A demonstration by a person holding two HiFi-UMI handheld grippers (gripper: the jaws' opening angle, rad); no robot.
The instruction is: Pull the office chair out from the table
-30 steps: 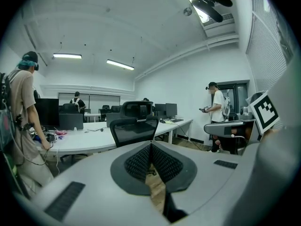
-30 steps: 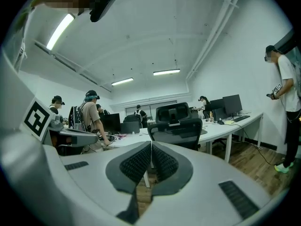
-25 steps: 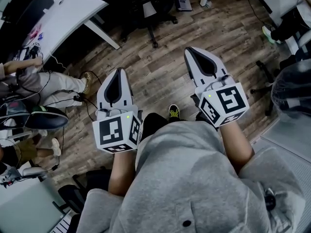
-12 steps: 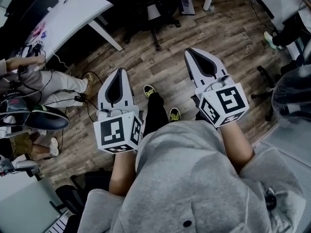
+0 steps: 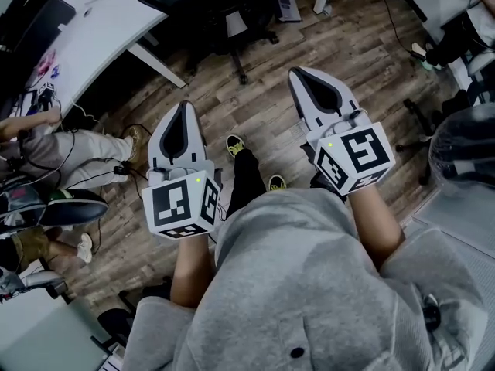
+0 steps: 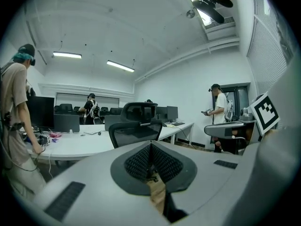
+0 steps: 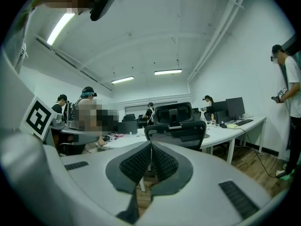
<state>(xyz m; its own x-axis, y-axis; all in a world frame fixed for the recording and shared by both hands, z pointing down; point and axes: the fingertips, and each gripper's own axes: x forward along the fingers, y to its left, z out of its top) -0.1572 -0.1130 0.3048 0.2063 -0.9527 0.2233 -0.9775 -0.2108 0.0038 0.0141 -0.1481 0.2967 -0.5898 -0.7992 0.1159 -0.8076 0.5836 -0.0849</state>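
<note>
Entry: approach to the chair, nothing in contact yet.

- Left gripper (image 5: 182,116): fingers pressed fully together, nothing between them. Right gripper (image 5: 303,83): the same, closed and empty.
- Office chair (image 5: 220,6) stood straight ahead of both sets of fingertips and well apart from them. It was tucked against the white table (image 5: 85,33) with its backrest facing the fingers.
- In the left gripper view the backrest (image 6: 136,133) sat just above and beyond the closed tips. In the right gripper view it sat likewise, a little to the right of the tips (image 7: 181,131).
- Bare wood floor (image 5: 363,60) lay between the fingers and the chair. The person's own shoe (image 5: 234,144) was between the two grippers, behind the tips. Cables (image 5: 128,161) trailed on the floor to the left of the left fingers, beside a seated person (image 5: 73,141).

Judgement: the step in hand was closing the gap, so the task was barely begun.

To do it well:
- Spread both pairs of fingers before arriving, not at the backrest.
- Take the backrest's top edge on either side of the headrest stem, one gripper each side.
- Clamp firmly on the frame rather than the mesh.
- Draw straight back and level so the casters roll and the chair does not tip.
- Keep feet clear of the wheeled base.
</note>
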